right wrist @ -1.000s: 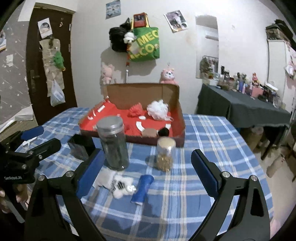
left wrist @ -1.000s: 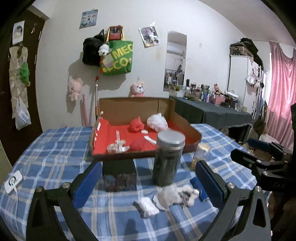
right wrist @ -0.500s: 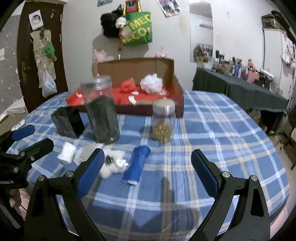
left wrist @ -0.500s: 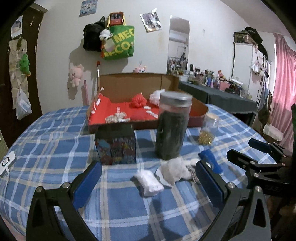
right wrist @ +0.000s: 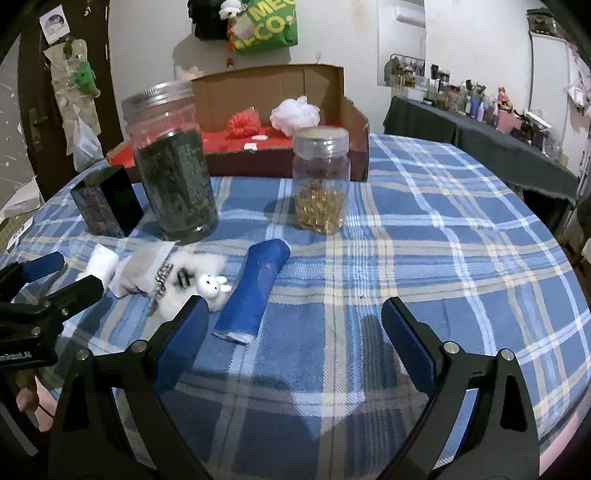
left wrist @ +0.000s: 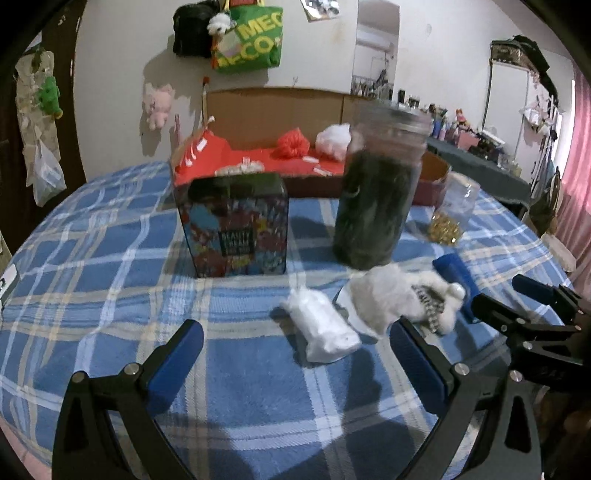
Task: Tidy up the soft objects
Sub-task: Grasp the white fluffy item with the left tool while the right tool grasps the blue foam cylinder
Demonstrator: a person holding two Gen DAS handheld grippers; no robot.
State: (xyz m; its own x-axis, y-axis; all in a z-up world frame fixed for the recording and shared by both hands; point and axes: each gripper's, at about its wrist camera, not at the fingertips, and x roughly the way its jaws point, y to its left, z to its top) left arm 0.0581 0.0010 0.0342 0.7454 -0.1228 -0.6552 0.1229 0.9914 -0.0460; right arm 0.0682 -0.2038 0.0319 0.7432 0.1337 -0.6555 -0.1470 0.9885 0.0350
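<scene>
A round table under a blue plaid cloth fills a cluttered room with a green tote bag on the white wall. The left gripper and right gripper both gape wide, empty, above a rolled white cloth, fluffy white plush and rolled blue cloth lying before a dark-filled glass jar

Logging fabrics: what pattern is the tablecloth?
Blue and white plaid tablecloth, clearest in the right wrist view.
</scene>
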